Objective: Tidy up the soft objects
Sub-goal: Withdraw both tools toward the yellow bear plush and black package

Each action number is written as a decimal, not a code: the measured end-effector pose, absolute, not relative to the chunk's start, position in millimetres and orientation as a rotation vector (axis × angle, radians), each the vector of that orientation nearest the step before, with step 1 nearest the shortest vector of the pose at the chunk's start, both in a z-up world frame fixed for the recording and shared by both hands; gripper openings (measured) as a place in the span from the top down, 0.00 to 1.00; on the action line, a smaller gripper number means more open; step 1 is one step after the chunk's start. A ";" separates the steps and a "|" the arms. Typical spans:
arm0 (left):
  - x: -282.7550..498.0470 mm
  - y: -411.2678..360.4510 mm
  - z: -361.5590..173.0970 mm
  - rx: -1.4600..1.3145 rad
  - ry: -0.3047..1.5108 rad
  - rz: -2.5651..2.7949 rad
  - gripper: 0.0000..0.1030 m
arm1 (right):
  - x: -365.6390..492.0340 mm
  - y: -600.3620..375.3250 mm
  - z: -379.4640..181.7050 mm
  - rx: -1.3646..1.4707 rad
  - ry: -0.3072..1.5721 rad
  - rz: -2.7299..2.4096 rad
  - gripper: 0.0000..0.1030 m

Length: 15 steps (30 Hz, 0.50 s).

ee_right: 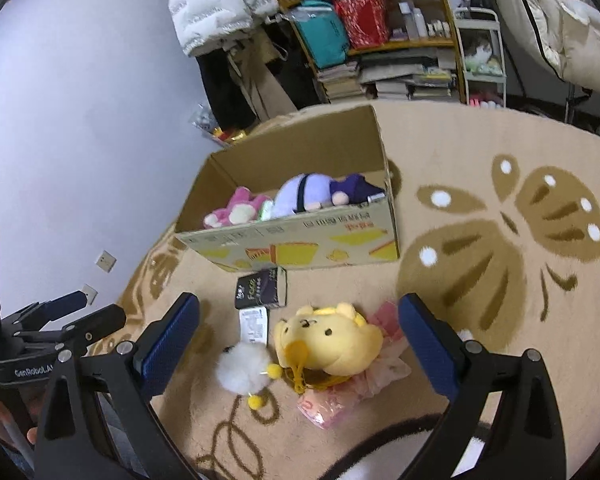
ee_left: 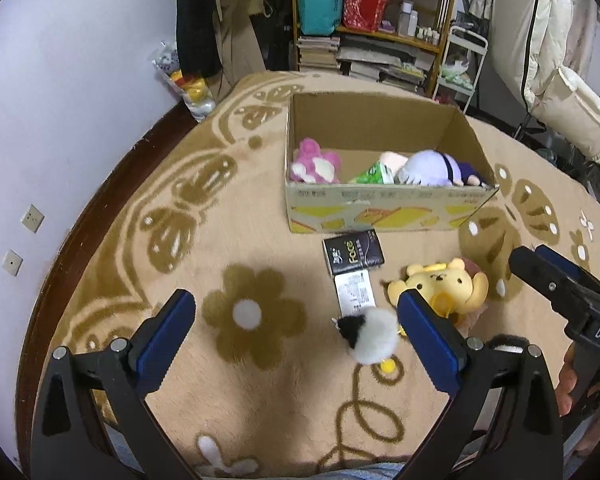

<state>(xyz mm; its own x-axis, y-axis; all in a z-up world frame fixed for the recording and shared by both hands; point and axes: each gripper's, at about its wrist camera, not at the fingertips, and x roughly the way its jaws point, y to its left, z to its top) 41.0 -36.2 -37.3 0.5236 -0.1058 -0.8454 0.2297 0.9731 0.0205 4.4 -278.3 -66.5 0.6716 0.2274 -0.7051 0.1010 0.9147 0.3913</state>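
Note:
An open cardboard box (ee_left: 384, 208) (ee_right: 300, 246) stands on the rug. It holds a pink plush (ee_left: 314, 162) (ee_right: 236, 212), a green pack (ee_left: 374, 174) and a purple-haired doll (ee_left: 432, 168) (ee_right: 316, 194). In front of it lie a black tissue pack (ee_left: 354, 254) (ee_right: 262, 288), a white fluffy ball toy (ee_left: 374, 338) (ee_right: 244, 368) and a yellow bear plush (ee_left: 444, 286) (ee_right: 330, 344) on a pink wrapper (ee_right: 364, 380). My left gripper (ee_left: 296, 316) is open above the rug, beside the fluffy toy. My right gripper (ee_right: 300, 320) is open over the bear.
A beige rug (ee_left: 260, 380) with brown flowers and butterflies covers the surface. A purple wall (ee_left: 60, 100) is on the left. Shelves (ee_left: 380, 20) with books, bags and hanging clothes stand behind the box. The right gripper's body (ee_left: 568, 292) shows at the left view's right edge.

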 end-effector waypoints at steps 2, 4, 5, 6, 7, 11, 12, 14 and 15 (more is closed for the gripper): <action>41.8 -38.6 -43.0 0.144 1.014 -0.201 0.03 | 6.9 -279.2 -71.0 0.430 0.855 0.069 0.00; 43.6 -40.5 -47.8 0.150 1.026 -0.198 0.03 | 10.8 -279.8 -76.7 0.438 0.880 0.061 0.00; 45.0 -41.1 -50.9 0.149 1.035 -0.197 0.03 | 12.7 -280.0 -79.8 0.441 0.892 0.059 0.00; 46.6 -41.6 -54.6 0.145 1.048 -0.198 0.03 | 14.7 -280.0 -83.0 0.445 0.904 0.057 0.00; 47.9 -42.2 -57.9 0.142 1.060 -0.200 0.03 | 16.8 -280.0 -86.4 0.448 0.919 0.056 0.00; 53.5 -46.8 -72.2 0.155 1.102 -0.199 0.03 | 25.7 -280.4 -98.7 0.463 0.961 0.056 0.00; 54.4 -48.2 -75.2 0.161 1.109 -0.199 0.03 | 28.1 -280.7 -101.7 0.465 0.969 0.056 0.00; 56.5 -51.7 -82.5 0.172 1.128 -0.201 0.03 | 32.8 -280.4 -107.8 0.466 0.986 0.056 0.00; 57.6 -53.2 -85.4 0.176 1.135 -0.201 0.03 | 35.2 -280.2 -110.7 0.465 0.995 0.056 0.00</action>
<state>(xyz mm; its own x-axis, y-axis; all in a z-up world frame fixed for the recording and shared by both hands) 57.6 -53.2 -85.4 0.4075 -0.0697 -0.9105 0.2474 0.9682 0.0366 35.2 -280.2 -110.7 0.5513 0.2546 -0.7945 0.1636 0.9008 0.4023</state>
